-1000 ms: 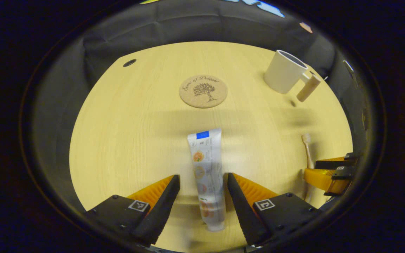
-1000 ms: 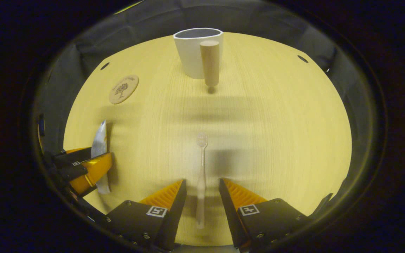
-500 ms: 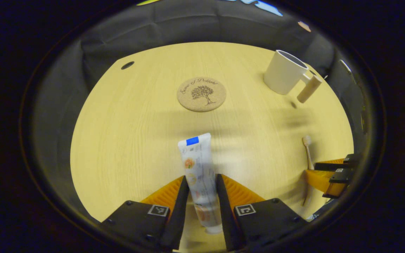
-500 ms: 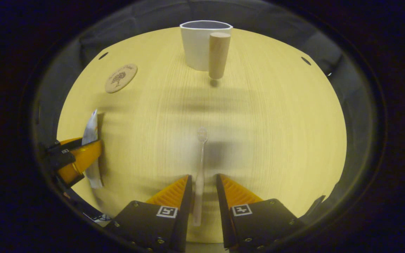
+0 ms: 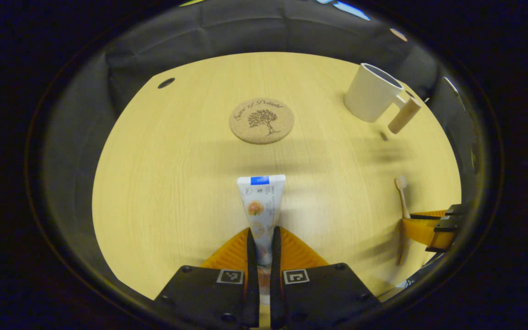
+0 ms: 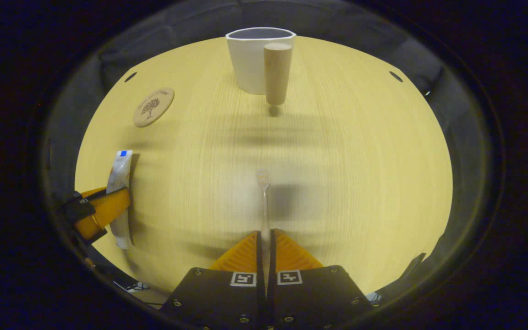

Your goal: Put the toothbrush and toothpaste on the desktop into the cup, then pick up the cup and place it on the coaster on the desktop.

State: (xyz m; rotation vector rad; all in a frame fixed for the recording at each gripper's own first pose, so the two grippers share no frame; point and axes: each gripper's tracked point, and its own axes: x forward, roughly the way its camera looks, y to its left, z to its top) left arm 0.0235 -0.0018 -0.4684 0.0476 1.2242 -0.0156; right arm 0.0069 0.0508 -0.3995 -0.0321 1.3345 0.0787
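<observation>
In the left gripper view my left gripper [image 5: 263, 238] is shut on the white toothpaste tube [image 5: 261, 204], whose flat blue-marked end points away from me. In the right gripper view my right gripper [image 6: 265, 240] is shut on the thin toothbrush [image 6: 263, 197], bristle head forward. The white cup [image 6: 251, 62] with a wooden peg handle [image 6: 277, 73] stands upright at the far side of the desk, straight beyond the toothbrush. The round cork coaster [image 5: 261, 121] lies flat beyond the toothpaste. The cup [image 5: 371, 93] stands at the far right in the left gripper view.
The light wooden desktop [image 6: 355, 151] has dark cable holes [image 6: 395, 76] near its far corners. In the left gripper view the other gripper [image 5: 426, 229] holds the toothbrush [image 5: 401, 197] at the right edge. In the right gripper view the other gripper [image 6: 96, 213] holds the tube [image 6: 119, 183] at the left.
Both grippers went from open around their objects to shut: the left closed on the toothpaste tube, the right on the toothbrush handle. The tube's far end has straightened.
</observation>
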